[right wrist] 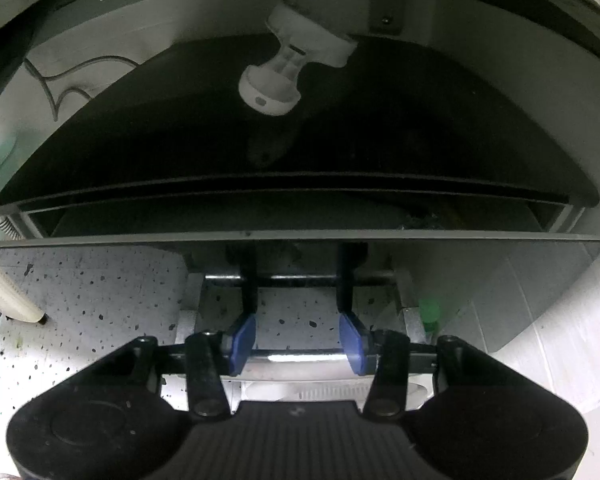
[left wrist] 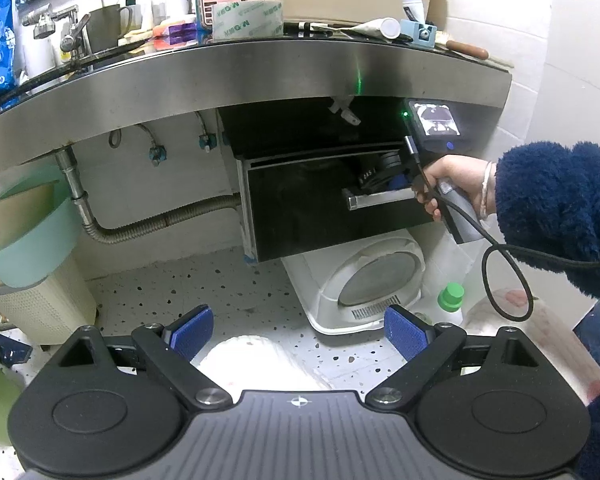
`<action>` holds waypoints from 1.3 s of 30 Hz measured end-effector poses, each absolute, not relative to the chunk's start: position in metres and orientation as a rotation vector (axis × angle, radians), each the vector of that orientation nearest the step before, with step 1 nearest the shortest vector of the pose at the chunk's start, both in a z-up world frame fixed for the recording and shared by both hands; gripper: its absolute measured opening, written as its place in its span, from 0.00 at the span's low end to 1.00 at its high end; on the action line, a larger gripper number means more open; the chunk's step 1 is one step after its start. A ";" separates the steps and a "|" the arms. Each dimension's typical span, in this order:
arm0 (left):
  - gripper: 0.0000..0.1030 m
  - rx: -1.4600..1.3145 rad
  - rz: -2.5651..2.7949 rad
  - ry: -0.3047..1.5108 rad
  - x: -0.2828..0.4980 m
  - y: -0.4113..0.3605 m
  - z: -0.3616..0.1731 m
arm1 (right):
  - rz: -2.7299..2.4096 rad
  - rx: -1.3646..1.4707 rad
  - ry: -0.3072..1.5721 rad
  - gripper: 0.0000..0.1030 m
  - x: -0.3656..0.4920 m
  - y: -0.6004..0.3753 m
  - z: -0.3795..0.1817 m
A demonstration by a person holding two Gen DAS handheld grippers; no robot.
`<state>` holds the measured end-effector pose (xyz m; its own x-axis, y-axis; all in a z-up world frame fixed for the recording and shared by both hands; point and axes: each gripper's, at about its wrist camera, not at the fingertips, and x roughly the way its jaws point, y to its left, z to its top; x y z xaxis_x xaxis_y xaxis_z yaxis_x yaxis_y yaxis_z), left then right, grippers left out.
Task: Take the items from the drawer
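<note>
Right tongs on the drawer handle, drawer a crack open under the steel surface

The drawer (left wrist: 332,216) hangs at about 1 o'clock from the left tongs (left wrist: 299,334), which gape wide and hold nothing. The right tongs (right wrist: 298,336) are nearly closed, their blue pads (right wrist: 244,344) astride the handle (right wrist: 300,356). I judge the glossy black front stiff and fairly heavy, the metal bar slick, so the bar's middle looks the best hold. What lies inside the drawer is lost in the dark slot, and whether the pads press the bar is unclear; a hand (left wrist: 452,178) covers the handle's right end
</note>
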<state>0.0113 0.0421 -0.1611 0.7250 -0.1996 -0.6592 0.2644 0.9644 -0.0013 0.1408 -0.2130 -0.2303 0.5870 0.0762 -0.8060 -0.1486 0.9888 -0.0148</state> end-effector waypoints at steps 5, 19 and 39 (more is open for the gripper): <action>0.90 0.089 -0.256 0.722 0.012 0.042 -0.161 | 0.136 -0.088 0.929 0.45 0.137 -0.213 -0.234; 0.90 0.100 -0.234 0.706 0.011 0.044 -0.155 | 0.107 -0.098 0.877 0.44 0.164 -0.205 -0.246; 0.90 0.134 -0.190 0.673 0.011 0.049 -0.139 | 0.151 -0.005 0.727 0.78 0.162 -0.220 -0.248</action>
<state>0.0109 0.0486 -0.1386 0.7654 -0.1309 -0.6301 0.2172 0.9742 0.0614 0.1622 -0.2202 -0.2476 0.7370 0.1355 -0.6622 -0.1393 0.9891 0.0473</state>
